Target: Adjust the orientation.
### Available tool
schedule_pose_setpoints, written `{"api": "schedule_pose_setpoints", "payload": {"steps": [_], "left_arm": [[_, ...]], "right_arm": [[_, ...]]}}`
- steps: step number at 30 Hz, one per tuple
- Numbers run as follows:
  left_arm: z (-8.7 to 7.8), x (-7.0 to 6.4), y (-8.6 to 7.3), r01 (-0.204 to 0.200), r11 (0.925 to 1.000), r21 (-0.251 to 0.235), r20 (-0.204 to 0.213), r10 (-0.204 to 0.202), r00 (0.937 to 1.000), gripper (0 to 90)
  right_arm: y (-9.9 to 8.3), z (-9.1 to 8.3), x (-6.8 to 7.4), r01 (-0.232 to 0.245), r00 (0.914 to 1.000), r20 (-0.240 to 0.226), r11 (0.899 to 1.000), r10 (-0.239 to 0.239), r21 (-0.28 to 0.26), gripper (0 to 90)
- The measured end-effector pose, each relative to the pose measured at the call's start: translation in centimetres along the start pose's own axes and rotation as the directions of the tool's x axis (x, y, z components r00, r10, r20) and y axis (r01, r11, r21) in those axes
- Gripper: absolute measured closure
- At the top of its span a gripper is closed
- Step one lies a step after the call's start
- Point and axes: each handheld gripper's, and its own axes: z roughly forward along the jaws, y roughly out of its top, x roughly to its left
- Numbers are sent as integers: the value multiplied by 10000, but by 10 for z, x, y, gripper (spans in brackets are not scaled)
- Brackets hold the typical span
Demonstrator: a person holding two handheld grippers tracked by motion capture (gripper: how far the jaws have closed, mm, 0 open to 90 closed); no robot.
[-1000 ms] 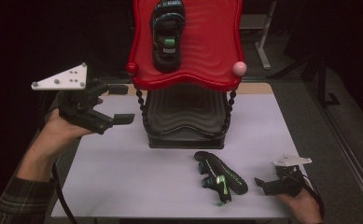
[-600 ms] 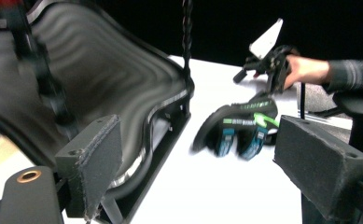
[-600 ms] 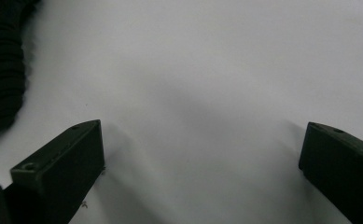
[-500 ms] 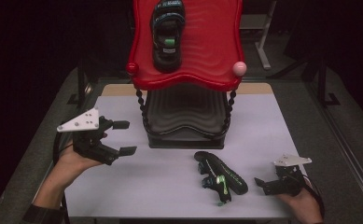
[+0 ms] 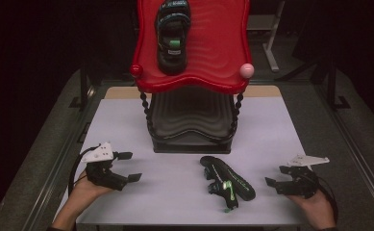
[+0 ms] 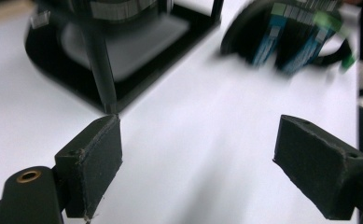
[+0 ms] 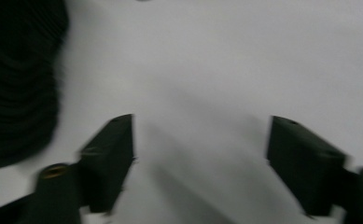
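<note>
Both tongs, left (image 5: pixel 132 166) and right (image 5: pixel 274 178), gape empty; shoe (image 6: pixel 291 35) blurred, cropped

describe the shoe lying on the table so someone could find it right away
Start at the red two-tier rack standing mid-table. On the white tabletop just in front of its black lower shelf lies a black shoe, tipped on its side. Unlike its twin up on the red tier, it rests down between both claws.

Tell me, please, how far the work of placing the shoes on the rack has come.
About halfway, it seems. Done: one shoe lies on the red top shelf. In hand: nothing; the left gripper and the right gripper are open, low over the table. Left: the second shoe lies on the table between them.
</note>
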Motion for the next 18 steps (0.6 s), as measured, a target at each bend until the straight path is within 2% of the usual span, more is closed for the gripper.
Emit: {"api": "schedule_pose_setpoints", "payload": {"steps": [1,2,3,4,8,9,10,11,12,15,16,17,18], "left_arm": [[0,0,0,0,10000,0,0,0,10000,147],[2,0,-4,-19,9998,183,-32,20,10000,147],[5,-1,-12,103,9994,319,-40,-102,9999,146],[6,0,-15,169,9992,356,-31,-168,9999,146],[13,1,-27,302,9977,614,-297,-285,9992,139],[13,1,-27,302,9977,614,-297,-285,9992,127],[17,3,-32,350,9949,946,-403,-313,9987,123],[17,3,-32,350,9949,946,-403,-313,9987,117],[21,5,-36,383,9911,1278,-672,-299,9973,95],[26,8,-40,611,9853,1598,-927,-467,9946,9],[28,9,-42,641,9832,1712,-1029,-469,9936,4],[28,9,-42,641,9832,1712,-1029,-469,9936,0],[29,9,-42,581,9830,1742,-1086,-395,9933,0]], "right_arm": [[0,0,0,0,10000,0,10000,0,0,366],[2,-3,1,7,9999,-149,9998,-10,-173,429],[7,-9,3,79,9991,-423,9993,-94,-358,569],[9,-11,4,186,9981,-583,9987,-213,-472,647],[20,-17,15,510,9911,-1179,9946,-615,-900,893],[20,-17,15,510,9911,-1179,9946,-615,-900,893],[27,-18,22,647,9853,-1509,9926,-798,-1025,898],[27,-18,22,647,9853,-1509,9926,-798,-1025,898],[33,-17,30,865,9779,-1799,9897,-1062,-1141,898],[41,-15,42,1031,9656,-2242,9853,-1320,-1361,898],[43,-14,45,1055,9603,-2424,9843,-1378,-1418,898],[43,-14,45,1055,9603,-2424,9843,-1378,-1418,898],[46,-12,48,1059,9556,-2586,9835,-1415,-1469,898]]}}
